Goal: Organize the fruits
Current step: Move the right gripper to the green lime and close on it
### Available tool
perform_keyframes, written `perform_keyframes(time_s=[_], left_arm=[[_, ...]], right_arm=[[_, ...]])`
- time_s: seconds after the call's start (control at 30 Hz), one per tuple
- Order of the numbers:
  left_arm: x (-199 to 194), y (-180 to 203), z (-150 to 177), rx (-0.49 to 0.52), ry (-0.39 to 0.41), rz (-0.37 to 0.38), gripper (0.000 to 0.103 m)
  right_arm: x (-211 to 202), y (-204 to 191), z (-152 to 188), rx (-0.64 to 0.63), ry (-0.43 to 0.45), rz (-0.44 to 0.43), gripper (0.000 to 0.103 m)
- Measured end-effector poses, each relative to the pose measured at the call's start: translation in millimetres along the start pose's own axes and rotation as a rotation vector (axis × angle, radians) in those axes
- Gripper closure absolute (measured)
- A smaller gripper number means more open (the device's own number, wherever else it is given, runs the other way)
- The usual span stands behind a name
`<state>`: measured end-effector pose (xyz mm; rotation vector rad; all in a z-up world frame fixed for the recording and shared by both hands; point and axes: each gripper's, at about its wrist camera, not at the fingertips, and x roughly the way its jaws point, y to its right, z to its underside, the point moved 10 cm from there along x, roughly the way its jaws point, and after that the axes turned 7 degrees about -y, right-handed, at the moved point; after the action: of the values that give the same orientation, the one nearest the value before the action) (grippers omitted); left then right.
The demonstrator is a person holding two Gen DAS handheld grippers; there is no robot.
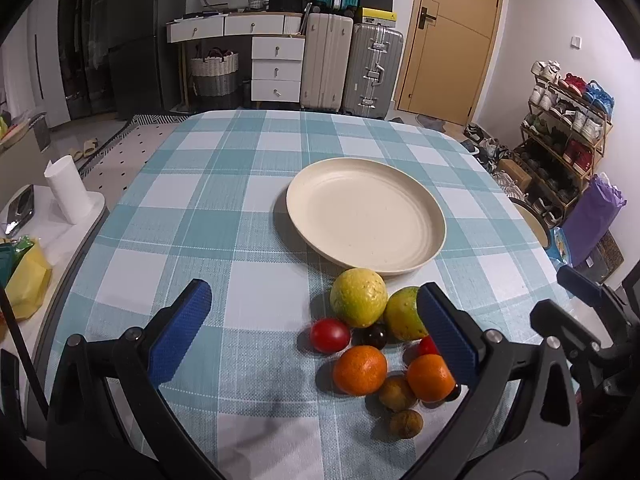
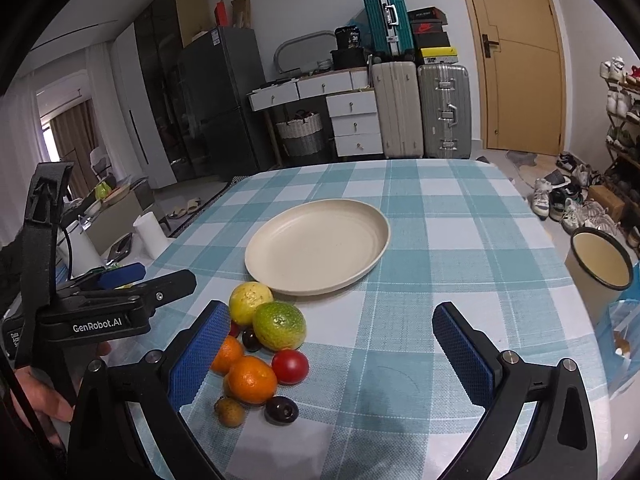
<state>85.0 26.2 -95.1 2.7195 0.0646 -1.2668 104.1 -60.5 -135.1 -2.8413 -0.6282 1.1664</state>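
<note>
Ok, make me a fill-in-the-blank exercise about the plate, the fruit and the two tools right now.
1. The plate holds ____ fruit.
2. The fruit pile sits on the ____ tablecloth.
3. The left tool and the right tool both have their jaws ____.
4. The pads on the tools are ____ in colour.

Missing words: no; checked; open; blue

I'm looking across a teal-and-white checked tablecloth (image 1: 208, 184) into a dim, lamplit room. At twelve o'clock, white drawers (image 1: 276, 68) and a woven basket (image 1: 214, 74) sit beside two upright suitcases (image 1: 352, 68). At one o'clock there's a tan door (image 1: 452, 36); at three, a crowded shoe rack (image 1: 564, 136). Dark glass cabinets (image 1: 104, 40) stand at eleven, curtains (image 2: 68, 132) at nine.
</note>
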Motion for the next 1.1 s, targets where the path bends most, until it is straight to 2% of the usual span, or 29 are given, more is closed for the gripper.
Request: perform_keyframes(time_s=[0.3, 0.7, 0.93, 1.1], left_arm=[[15.0, -11.6, -9.7, 0.006, -0.006, -0.017, 0.001], [31.8, -33.2, -28.9, -0.026, -0.013, -0.004, 0.001], [41.4, -44.2, -36.5, -0.048, -0.02, -0.002, 0.001], [48.8, -48.2, -39.5, -0.056, -0.031, -0.003, 0.001]], right_arm=[[34.0, -2.3, 4.2, 0.007, -0.068, -0.073, 0.0], [85.9, -10.0, 6.3, 0.05, -0.191, -0.234, 0.0], [108.0, -22.3, 11.6, 0.031, -0.244, -0.279, 0.0], [121.5, -26.1, 13.6, 0.05, -0.274, -0.315, 0.004]])
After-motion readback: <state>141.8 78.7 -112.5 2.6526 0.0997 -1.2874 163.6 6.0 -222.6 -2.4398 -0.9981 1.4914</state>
